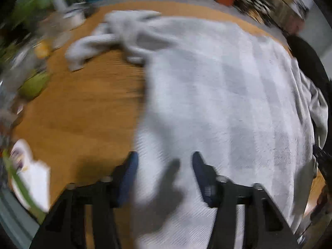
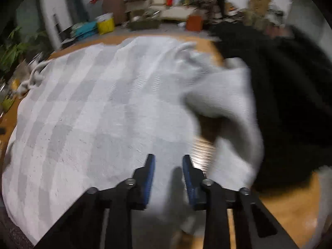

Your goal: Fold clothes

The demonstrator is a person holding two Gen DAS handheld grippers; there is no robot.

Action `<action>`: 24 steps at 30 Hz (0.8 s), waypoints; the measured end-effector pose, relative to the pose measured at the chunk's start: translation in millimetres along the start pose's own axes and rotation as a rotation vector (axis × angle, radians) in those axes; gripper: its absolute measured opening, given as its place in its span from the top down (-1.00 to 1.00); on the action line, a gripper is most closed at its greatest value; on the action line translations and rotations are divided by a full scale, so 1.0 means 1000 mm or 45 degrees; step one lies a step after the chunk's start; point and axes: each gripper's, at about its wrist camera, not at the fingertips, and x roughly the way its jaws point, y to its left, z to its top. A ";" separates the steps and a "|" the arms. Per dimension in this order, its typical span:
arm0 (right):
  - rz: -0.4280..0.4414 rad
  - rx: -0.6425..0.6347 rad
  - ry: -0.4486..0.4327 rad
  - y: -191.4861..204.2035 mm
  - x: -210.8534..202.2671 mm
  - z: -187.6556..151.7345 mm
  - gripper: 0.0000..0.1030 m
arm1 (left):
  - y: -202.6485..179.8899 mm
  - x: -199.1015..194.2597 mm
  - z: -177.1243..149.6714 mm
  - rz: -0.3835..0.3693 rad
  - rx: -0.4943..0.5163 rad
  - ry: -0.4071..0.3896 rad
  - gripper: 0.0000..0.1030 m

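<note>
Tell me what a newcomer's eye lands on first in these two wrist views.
First, the pale grey checked garment spread across most of the wooden table, one sleeve bunched at its far left. Next, the blue-padded left tongs and right tongs over its near edge, cloth between the pads of each. Then a dark garment heaped at the right.

Both point steeply down — left gripper (image 1: 165, 161) jaws parted wider than the right gripper (image 2: 168, 161).

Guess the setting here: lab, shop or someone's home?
Probably a lived-in home room, cluttered. A wooden table carries the grey checked garment, cardboard boxes are stacked along the far wall, and a houseplant stands beside the table.
</note>
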 end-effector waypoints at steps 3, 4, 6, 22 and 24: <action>-0.059 -0.049 0.021 0.006 0.017 0.002 0.62 | -0.030 0.019 0.009 0.083 0.117 0.038 0.43; -0.089 -0.068 0.014 0.004 0.017 0.001 0.59 | -0.029 0.018 0.010 0.129 0.136 0.028 0.42; -0.119 -0.070 0.007 -0.010 0.016 -0.003 0.59 | -0.010 0.017 0.008 0.116 0.092 0.028 0.41; 0.077 -0.172 0.145 0.021 -0.050 -0.100 0.51 | -0.019 -0.019 -0.085 0.006 0.222 0.177 0.44; 0.064 -0.146 0.151 0.011 -0.049 -0.114 0.51 | -0.006 -0.023 -0.091 -0.022 0.181 0.131 0.44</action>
